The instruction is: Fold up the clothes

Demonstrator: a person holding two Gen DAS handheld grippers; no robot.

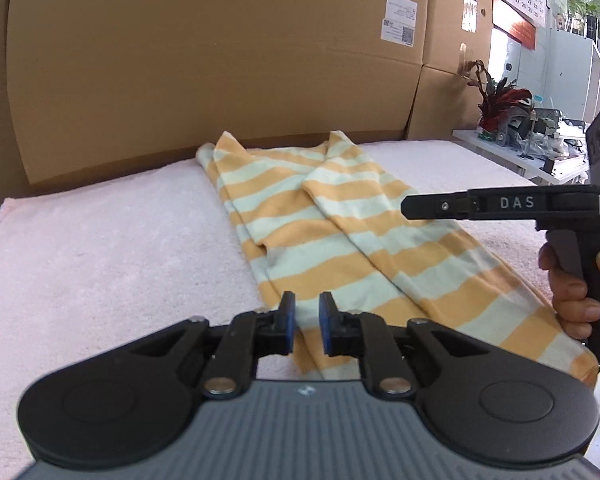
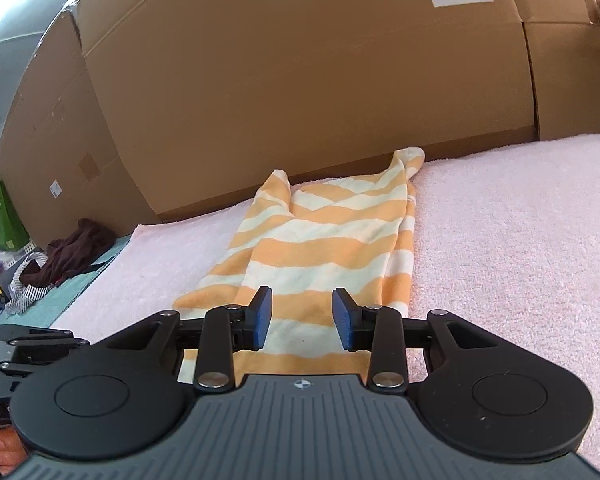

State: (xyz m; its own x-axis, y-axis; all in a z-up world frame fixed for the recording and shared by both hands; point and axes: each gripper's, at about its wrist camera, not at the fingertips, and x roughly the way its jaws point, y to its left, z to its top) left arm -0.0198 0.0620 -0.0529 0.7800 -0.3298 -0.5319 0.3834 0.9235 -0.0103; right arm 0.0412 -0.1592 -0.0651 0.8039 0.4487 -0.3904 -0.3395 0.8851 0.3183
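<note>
Left gripper (image 1: 307,322) hovering over near end of striped garment (image 1: 324,236), jaws standing narrowly apart, nothing between blue pads (image 1: 289,326). Garment lying lengthwise on pink towel (image 1: 100,248), stretching ahead toward cardboard boxes (image 1: 220,60). Right gripper (image 2: 302,318) pointing along same garment (image 2: 320,240), jaws standing wider, gripping nothing, cloth lying below.

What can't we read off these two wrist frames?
- Near hem of the striped garment: right wrist view, hidden behind the right gripper body.
- Label text on the cardboard box: left wrist view, too small.
- Dark clothes pile: right wrist view, at the distorted left edge, item types unclear.
- Right gripper tips: left wrist view, seen side-on, opening unreadable.
</note>
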